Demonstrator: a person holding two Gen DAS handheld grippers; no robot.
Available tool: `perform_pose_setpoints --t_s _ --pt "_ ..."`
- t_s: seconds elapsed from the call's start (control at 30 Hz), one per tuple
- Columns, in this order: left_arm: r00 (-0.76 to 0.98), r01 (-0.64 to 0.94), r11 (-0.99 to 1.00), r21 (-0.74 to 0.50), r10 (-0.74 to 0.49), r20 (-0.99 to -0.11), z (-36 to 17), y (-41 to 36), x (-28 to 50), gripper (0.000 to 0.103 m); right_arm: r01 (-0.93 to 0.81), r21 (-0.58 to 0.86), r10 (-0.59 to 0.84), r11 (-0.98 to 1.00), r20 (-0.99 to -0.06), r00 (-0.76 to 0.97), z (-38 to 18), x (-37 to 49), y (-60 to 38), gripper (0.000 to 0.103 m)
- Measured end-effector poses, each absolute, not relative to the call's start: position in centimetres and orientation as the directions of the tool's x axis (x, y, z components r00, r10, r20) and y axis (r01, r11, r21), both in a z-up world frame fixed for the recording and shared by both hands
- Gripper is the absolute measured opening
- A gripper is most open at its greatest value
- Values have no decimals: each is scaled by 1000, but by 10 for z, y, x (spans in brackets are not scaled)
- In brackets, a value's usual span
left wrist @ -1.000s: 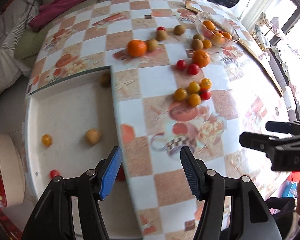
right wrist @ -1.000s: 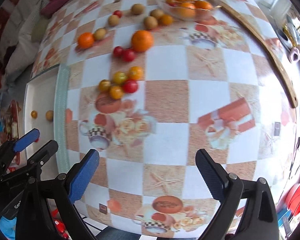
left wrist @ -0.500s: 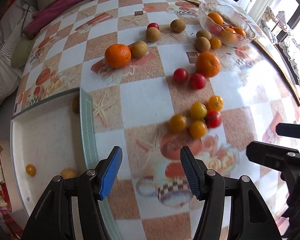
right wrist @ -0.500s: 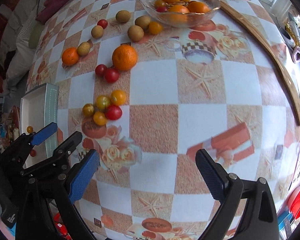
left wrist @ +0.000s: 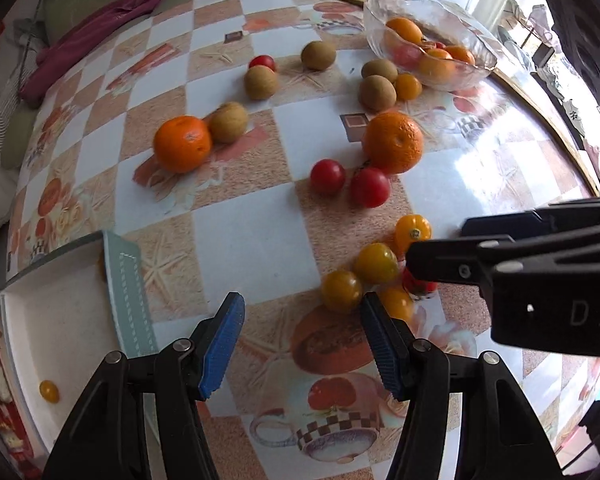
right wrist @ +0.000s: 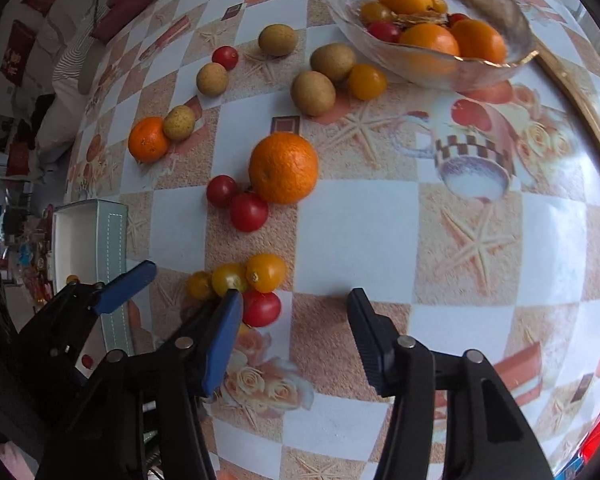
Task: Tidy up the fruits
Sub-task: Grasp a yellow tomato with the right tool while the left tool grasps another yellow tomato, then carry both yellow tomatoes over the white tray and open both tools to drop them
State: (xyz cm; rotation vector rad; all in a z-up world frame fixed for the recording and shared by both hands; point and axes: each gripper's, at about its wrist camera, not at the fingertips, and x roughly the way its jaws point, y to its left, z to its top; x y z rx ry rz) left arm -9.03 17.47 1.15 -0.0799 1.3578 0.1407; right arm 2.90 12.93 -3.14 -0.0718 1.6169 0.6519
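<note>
1. Both grippers hover low over the desk with jaws spread wide and nothing held. Left gripper sits bottom centre of its view, right gripper bottom centre of its own.
2. Likely target, my guess: the cluster of small tomatoes. The red cherry tomato lies just inside the right gripper's left pad, touching the yellow tomatoes above it.
3. To grab well: shift the right gripper left so the red one sits centred between the pads, then come down and close gently. It looks soft and round, so it could squirt out or bruise.
4. Risk: the neighbours touch, so a pad may nudge the yellow ones and send them rolling. Enter from the open lower-right side.
5. The left gripper is crowded against the same cluster; keep it back or the two tools clash.
6. Destinations, judging by contents: glass bowl upper right already holds oranges and tomatoes; white tray lower left holds a small yellow tomato.
7. Oranges and the brown fruits are loose mid-frame, untouched.
</note>
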Motion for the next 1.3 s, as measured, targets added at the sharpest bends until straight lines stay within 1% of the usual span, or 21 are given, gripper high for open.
perform_pose_setpoints --t_s 0.03,0.17,0.2,0.23,0.3,0.37,0.4,0.47,0.67,0.9,1.13,1.3 --pt "199 -148 989 20 49 -979 10 176 -89 62 -418 369 325 830 -929 -174 -32 31 132 46" --pt "209 -145 989 14 45 -977 11 176 -85 62 -406 417 362 813 -908 -209 -35 36 138 34" --pt "207 -143 990 16 46 -977 11 176 -84 62 -398 434 372 808 -900 -226 -37 37 138 26" --pt "207 -141 990 17 47 -977 11 175 -83 61 -389 450 382 804 -892 -242 -39 38 139 22" --pt "210 -142 990 16 46 -977 11 175 -83 60 -371 474 401 798 -878 -259 -42 38 138 20" --pt "218 -145 989 7 39 -975 13 178 -81 45 -361 490 414 793 -869 -271 -43 38 135 19" --pt "217 -146 989 2 34 -976 13 179 -79 41 -362 490 414 793 -869 -270 -42 37 131 19" --pt "222 -145 989 -40 -7 -975 16 180 -77 22 -372 473 407 799 -880 -246 -37 37 123 19" --pt "235 -137 987 -85 -51 -971 26 171 -77 22 -389 430 383 814 -903 -195 -21 29 102 19" --pt "283 -192 971 -140 -82 -956 52 175 -88 22 -389 410 370 825 -912 -176 -8 17 84 19" --pt "328 -228 962 -153 -72 -942 80 193 -118 22 -414 401 364 817 -916 -170 8 0 81 19" --pt "341 -293 945 -143 -36 -940 92 213 -152 22 -441 396 358 805 -918 -171 17 -16 95 19"
